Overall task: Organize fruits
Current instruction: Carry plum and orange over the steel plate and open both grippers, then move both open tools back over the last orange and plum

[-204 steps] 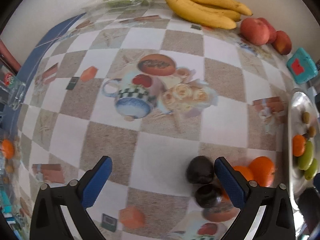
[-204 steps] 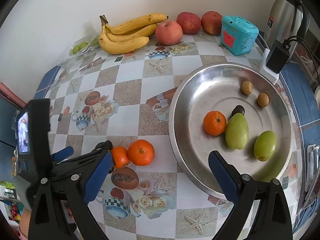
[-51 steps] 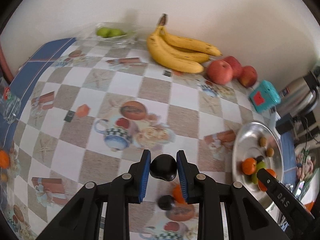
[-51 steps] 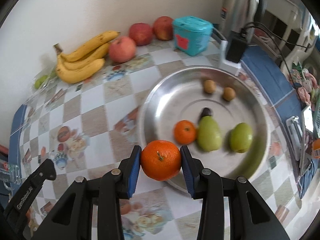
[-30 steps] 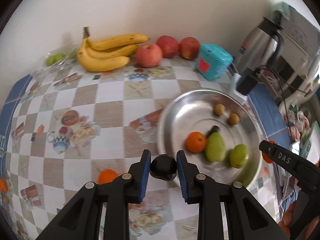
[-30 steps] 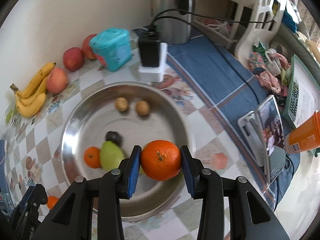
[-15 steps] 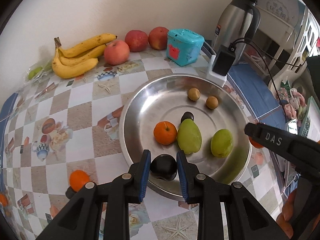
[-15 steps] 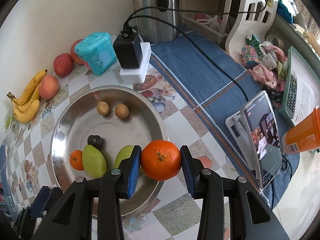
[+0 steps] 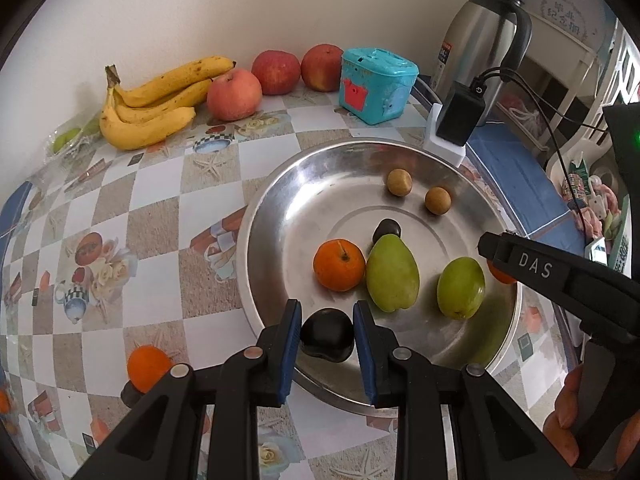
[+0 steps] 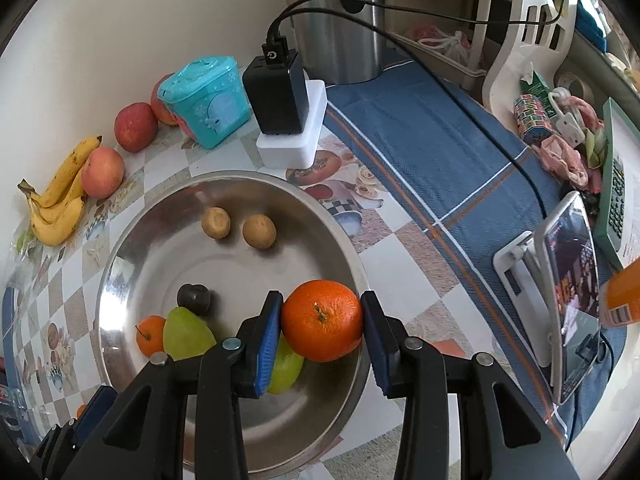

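The table (image 9: pixel 152 184) is showing a beige-and-white check printed with teapots, roses and starfish. Inside the silver bowl (image 9: pixel 280 200) are lying an orange mandarin (image 9: pixel 339 265), two green mangoes (image 9: pixel 392 274), two tan fruits (image 9: pixel 399 182) and a near-black one (image 9: pixel 386 229); behind the bowl are sitting yellow bananas (image 9: pixel 152 108), red apples (image 9: pixel 276 72) and a turquoise box (image 9: pixel 376 84).

Clamped dark plum (image 9: pixel 327 339), orange (image 10: pixel 322 320)
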`<state>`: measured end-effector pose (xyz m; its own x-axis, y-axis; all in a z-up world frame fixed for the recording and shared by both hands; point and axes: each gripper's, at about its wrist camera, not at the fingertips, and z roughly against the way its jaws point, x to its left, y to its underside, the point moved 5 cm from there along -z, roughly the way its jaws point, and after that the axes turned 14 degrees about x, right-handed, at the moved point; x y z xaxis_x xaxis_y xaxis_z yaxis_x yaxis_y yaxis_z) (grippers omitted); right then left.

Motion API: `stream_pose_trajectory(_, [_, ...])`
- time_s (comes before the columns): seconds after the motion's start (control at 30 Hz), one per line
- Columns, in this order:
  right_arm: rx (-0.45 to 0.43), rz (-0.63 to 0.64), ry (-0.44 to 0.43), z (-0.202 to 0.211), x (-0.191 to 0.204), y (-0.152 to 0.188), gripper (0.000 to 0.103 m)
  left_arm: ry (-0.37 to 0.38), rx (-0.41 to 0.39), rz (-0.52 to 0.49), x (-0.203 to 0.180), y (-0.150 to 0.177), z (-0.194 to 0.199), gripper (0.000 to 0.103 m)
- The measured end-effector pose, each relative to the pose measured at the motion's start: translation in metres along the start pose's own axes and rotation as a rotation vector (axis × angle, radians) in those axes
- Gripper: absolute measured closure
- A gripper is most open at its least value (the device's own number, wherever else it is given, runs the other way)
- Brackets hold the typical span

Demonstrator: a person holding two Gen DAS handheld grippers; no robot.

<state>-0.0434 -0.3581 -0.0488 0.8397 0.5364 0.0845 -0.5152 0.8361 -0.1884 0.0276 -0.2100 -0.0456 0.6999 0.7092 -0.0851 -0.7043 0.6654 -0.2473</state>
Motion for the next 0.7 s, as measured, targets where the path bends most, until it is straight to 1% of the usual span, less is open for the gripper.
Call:
stream_pose_trajectory(0.1, [-0.001,0.011,-0.006,0.000,0.003,0.000,0.062,-0.001,0.000,-0.007,-0.001,0.000,-0.001,0.074])
stream_pose_trajectory(0.27, [-0.020,0.024,0.024,0.002,0.005,-0.001,0.061,-0.007,0.006,-0.011,-0.002,0.001,-0.005,0.073])
stream_pose_trajectory(0.37, [-0.025,0.021,0.003,0.004,0.004,-0.001,0.061,-0.011,0.007,-0.014,-0.002,0.001,-0.005,0.072])
stream_pose_trajectory(0.43, [-0.025,0.017,-0.001,0.004,0.003,-0.002,0.061,-0.010,0.005,-0.015,-0.003,0.000,-0.005,0.064])
stream_pose_trajectory(0.47, [-0.023,0.017,0.000,0.004,0.003,-0.002,0.061,-0.008,0.003,-0.015,-0.003,0.000,-0.004,0.058])
stream_pose_trajectory(0.5, [-0.023,0.017,0.001,0.004,0.003,-0.002,0.061,-0.007,0.003,-0.016,-0.004,0.000,-0.003,0.054])
stream_pose_trajectory(0.57, [-0.022,0.017,0.003,0.005,0.003,-0.002,0.061,-0.007,0.002,-0.017,-0.004,0.000,-0.003,0.054])
stream_pose_trajectory(0.63, [-0.026,0.018,0.004,0.008,0.003,-0.002,0.061,-0.006,0.003,-0.016,-0.004,0.000,-0.002,0.049])
stream_pose_trajectory(0.7, [-0.037,0.022,0.003,0.014,0.004,-0.002,0.061,-0.003,0.002,-0.012,-0.002,-0.001,0.000,0.038])
